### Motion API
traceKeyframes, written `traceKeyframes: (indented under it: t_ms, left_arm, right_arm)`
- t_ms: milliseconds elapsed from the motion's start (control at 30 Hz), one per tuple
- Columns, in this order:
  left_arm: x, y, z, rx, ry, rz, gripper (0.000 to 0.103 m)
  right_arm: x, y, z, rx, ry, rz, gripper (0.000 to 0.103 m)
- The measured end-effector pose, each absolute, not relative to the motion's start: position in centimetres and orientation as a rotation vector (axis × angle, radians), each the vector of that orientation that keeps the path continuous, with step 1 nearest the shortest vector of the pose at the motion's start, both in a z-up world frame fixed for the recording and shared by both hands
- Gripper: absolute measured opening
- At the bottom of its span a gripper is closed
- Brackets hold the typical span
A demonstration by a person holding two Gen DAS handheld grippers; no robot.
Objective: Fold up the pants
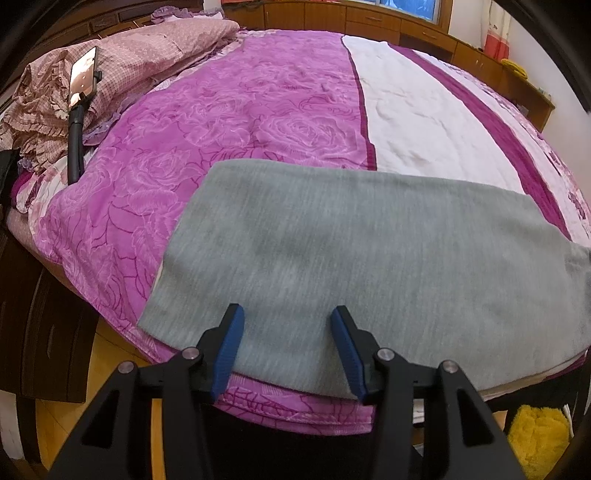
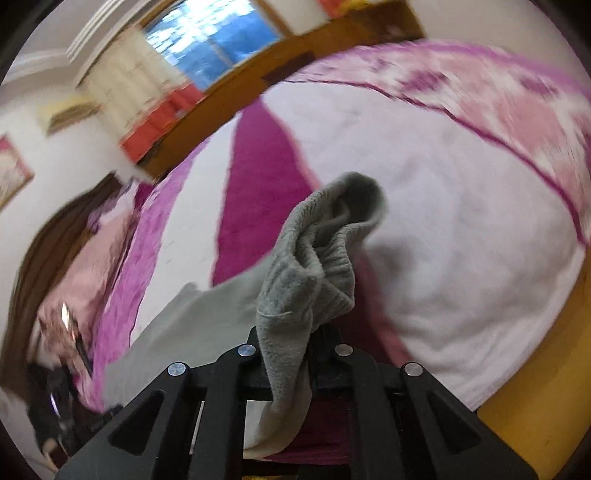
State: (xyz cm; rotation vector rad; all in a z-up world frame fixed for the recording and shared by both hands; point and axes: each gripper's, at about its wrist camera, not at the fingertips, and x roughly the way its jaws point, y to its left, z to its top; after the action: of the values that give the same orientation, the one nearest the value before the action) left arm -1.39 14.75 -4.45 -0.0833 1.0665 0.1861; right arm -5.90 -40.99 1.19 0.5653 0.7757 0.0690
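Note:
The grey pants (image 1: 332, 251) lie flat across the near edge of the bed, running off to the right. My left gripper (image 1: 287, 325) is open, its blue-padded fingers (image 1: 231, 350) hovering over the near part of the pants and holding nothing. In the tilted, blurred right wrist view, my right gripper (image 2: 310, 328) is shut on a bunched end of the pants (image 2: 317, 258), lifted off the bed; the cloth hides the fingertips and the rest of the grey cloth trails down to the left.
The bed carries a purple rose-pattern cover (image 1: 229, 110) with a white strip (image 1: 417, 118). Piled pink bedding (image 1: 129, 62) and a phone on a stand (image 1: 83, 74) sit far left. Wooden cabinets (image 1: 369, 18) line the far wall. A yellow fluffy item (image 1: 535, 439) lies on the floor.

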Motion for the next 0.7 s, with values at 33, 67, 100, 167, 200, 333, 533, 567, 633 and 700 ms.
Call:
traceKeyframes:
  t_ms: [33,67,100,167,200,333,533,567,633,700]
  left_arm:
    - [-1.4,14.7,-4.4,-0.084,1.070,0.187,0.052]
    - [-1.4,14.7,-4.3,-0.084,1.074,0.187,0.052]
    - [-1.5,14.7,-4.2,-0.084,1.078,0.187,0.052]
    - [-1.7,14.7,-4.0,-0.084,1.083,0.183,0.052]
    - [-1.8,14.7,-3.9,-0.085,1.086,0.182,0.052]
    - [-2.1,14.8,-3.4,-0.093,1.089,0.182,0.052]
    - [-2.8,15.3,-2.5,-0.101,1.066,0.188,0.052]
    - [-2.9,15.4,-2.3,-0.103,1.062,0.190,0.052]
    - [-3.1,15.8,-2.0,-0.107,1.053,0.198,0.052]
    - [-3.3,16.1,-1.8,-0.111,1.047,0.202,0.052]
  right_arm:
    - [-5.8,-40.3,1.8,0.537,0.773,0.086,0.003]
    - [-5.6,-39.7,2.3,0.518,0.771,0.102,0.003]
    - [-5.4,-39.1,2.8,0.498,0.769,0.120,0.003]
    - [-5.0,-37.5,4.0,0.451,0.766,0.165,0.003]
    - [-4.8,-36.6,4.7,0.427,0.764,0.187,0.003]
    - [-4.8,-33.9,6.9,0.375,0.743,0.256,0.003]
    - [-4.5,-28.4,9.8,0.259,0.731,0.393,0.003]
    - [-4.4,-27.6,10.0,0.245,0.732,0.409,0.003]
    - [-4.1,-25.7,10.2,0.215,0.740,0.448,0.003]
    - [-3.6,-23.9,10.1,0.191,0.755,0.479,0.003]
